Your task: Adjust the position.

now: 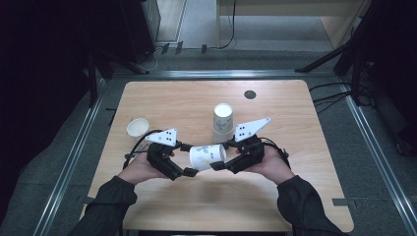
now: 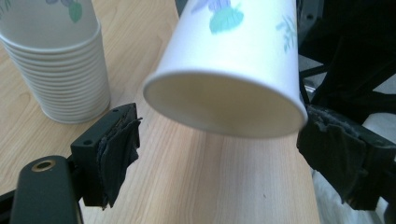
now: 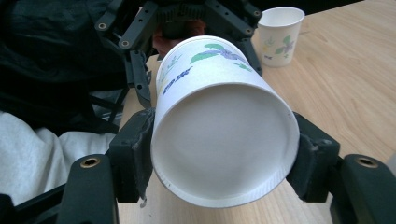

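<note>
A white paper cup (image 1: 207,156) with a flower print lies sideways in the air between my two grippers, above the wooden table (image 1: 275,196). My right gripper (image 1: 223,156) is shut on its base end; in the right gripper view both pads press the cup (image 3: 224,140) near its bottom. My left gripper (image 1: 189,159) stands open around the mouth end. In the left gripper view the cup's rim (image 2: 224,100) hangs between the jaws, and the left pad (image 2: 116,149) is clear of it.
A stack of several matching cups (image 1: 222,123) stands upside down behind the grippers, at the left of the left gripper view (image 2: 56,60). A single upright cup (image 1: 138,128) sits at the table's left. A dark round hole (image 1: 250,94) lies near the far edge.
</note>
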